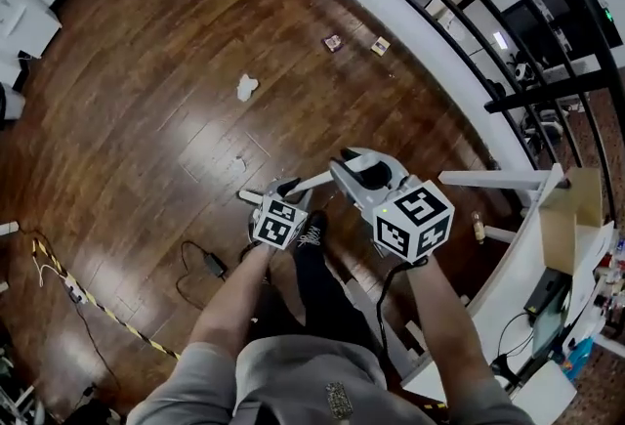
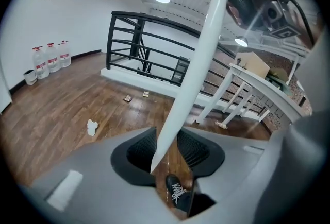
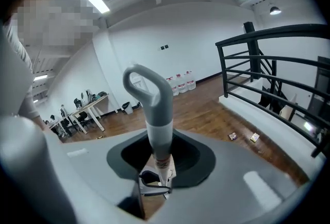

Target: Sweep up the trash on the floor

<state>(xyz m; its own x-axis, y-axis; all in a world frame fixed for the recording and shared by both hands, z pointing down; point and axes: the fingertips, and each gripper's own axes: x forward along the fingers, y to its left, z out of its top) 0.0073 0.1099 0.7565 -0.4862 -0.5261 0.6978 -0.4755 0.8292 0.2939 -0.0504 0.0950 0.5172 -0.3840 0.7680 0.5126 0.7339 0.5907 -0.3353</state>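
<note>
The trash is one crumpled white wad (image 1: 246, 87), lying on the dark wood floor well out from the black railing (image 2: 110, 42), and two small flat wrappers (image 1: 333, 43) side by side just off that railing's white base. One long white pole (image 2: 198, 63) with a grey looped grip (image 3: 154, 99) passes through both grippers. The right gripper (image 3: 160, 153) has its jaws partway closed and clamped on the pole just below the grip, while the left gripper (image 2: 167, 148) stands wider, with the pole slanting loosely between its pads and floor showing beside it.
</note>
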